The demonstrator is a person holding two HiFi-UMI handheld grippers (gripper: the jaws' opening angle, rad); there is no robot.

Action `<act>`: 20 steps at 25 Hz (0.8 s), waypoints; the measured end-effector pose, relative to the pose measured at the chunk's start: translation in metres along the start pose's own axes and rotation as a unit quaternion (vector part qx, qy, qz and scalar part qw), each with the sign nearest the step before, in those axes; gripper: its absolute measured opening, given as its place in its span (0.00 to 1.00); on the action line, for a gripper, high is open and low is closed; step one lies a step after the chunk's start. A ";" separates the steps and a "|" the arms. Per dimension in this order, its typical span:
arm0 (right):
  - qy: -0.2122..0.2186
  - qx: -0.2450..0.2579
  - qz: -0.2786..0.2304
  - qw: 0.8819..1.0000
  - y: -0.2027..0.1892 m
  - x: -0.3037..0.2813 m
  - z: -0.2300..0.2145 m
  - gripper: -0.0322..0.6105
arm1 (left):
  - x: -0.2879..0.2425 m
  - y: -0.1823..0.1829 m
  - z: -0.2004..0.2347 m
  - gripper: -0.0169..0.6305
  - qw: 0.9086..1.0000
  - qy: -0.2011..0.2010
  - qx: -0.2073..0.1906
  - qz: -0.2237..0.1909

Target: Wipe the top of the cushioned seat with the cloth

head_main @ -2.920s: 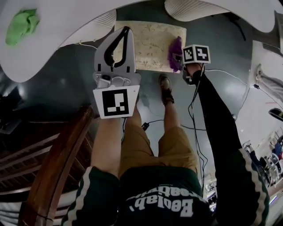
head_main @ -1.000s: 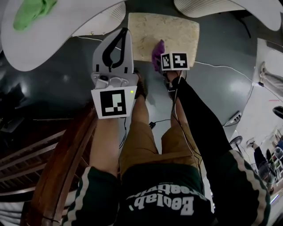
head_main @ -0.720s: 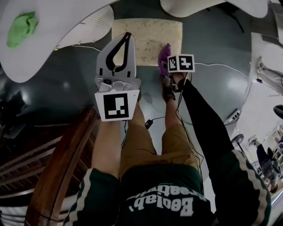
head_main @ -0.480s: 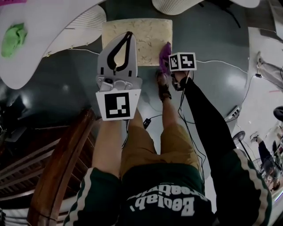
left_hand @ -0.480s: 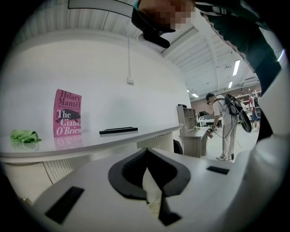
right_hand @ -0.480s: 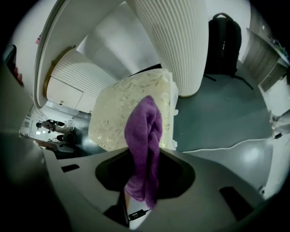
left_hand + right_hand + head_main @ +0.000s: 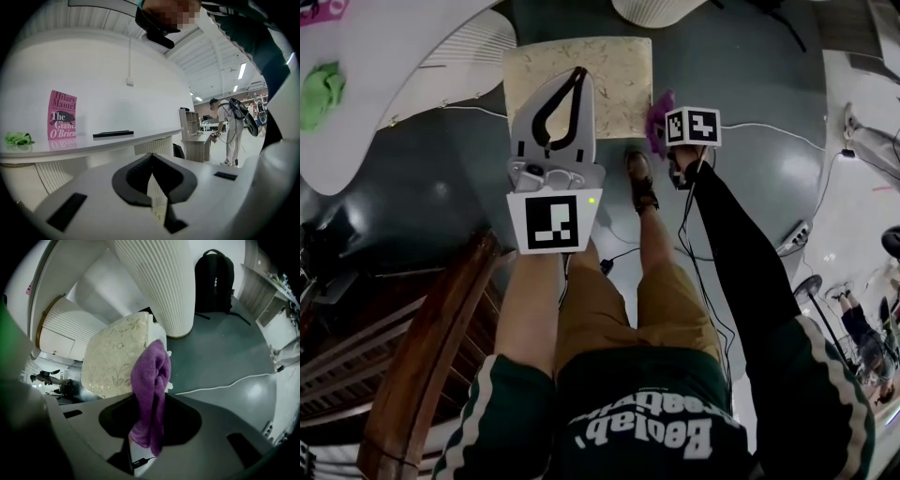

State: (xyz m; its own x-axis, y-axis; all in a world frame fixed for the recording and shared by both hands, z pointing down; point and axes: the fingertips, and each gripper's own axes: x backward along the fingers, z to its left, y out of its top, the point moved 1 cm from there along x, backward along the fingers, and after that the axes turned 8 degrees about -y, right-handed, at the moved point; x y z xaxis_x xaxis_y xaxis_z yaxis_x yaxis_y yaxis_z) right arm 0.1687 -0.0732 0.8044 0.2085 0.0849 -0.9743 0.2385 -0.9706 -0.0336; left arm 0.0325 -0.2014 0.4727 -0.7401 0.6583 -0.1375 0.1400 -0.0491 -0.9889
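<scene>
The cushioned seat (image 7: 614, 75) is a cream square with a leaf pattern, standing on the dark floor. In the right gripper view the seat (image 7: 115, 357) lies ahead and to the left. My right gripper (image 7: 149, 427) is shut on the purple cloth (image 7: 151, 385), which stands bunched up between the jaws. In the head view the purple cloth (image 7: 658, 114) hangs just past the seat's right edge, in front of the right gripper (image 7: 667, 127). My left gripper (image 7: 577, 77) is raised over the seat's left half, shut and holding nothing; its jaws (image 7: 151, 158) meet at the tips.
A white curved table (image 7: 394, 56) carries a green cloth (image 7: 321, 94) and a pink book (image 7: 62, 115). A ribbed white column (image 7: 159, 282) and a black backpack (image 7: 213, 277) stand behind the seat. A white cable (image 7: 225, 385) crosses the floor. A wooden rail (image 7: 422, 356) curves at the lower left.
The right gripper has carried the purple cloth rightward along the seat's near part to just off its right edge. The left gripper stays raised and shut.
</scene>
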 end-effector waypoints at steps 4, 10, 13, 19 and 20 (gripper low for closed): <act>0.000 -0.004 0.000 1.000 -0.003 -0.001 -0.002 0.26 | 0.002 -0.001 0.002 0.05 1.000 0.002 0.001 -0.001; -0.006 -0.001 0.000 1.000 -0.001 -0.003 -0.002 0.26 | 0.005 -0.004 0.010 0.05 1.000 0.010 0.004 -0.003; -0.012 0.010 -0.012 1.000 0.004 -0.001 0.001 0.26 | 0.007 -0.003 0.015 0.05 1.000 0.015 0.003 -0.005; 0.006 0.050 -0.103 0.993 0.046 0.030 0.023 0.26 | 0.009 0.014 0.024 0.05 1.000 0.012 -0.029 -0.001; 0.006 0.068 -0.131 0.989 0.059 0.042 0.029 0.26 | 0.009 0.021 0.027 0.05 0.999 0.014 -0.032 -0.003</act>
State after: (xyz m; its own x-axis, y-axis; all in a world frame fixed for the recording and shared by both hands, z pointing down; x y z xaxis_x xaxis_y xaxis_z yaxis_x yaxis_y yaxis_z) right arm 0.1642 -0.1334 0.7550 0.1687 0.3394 -0.9254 0.1568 -0.9361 -0.3147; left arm 0.0110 -0.2168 0.4490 -0.7226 0.6792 -0.1286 0.1772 0.0021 -0.9842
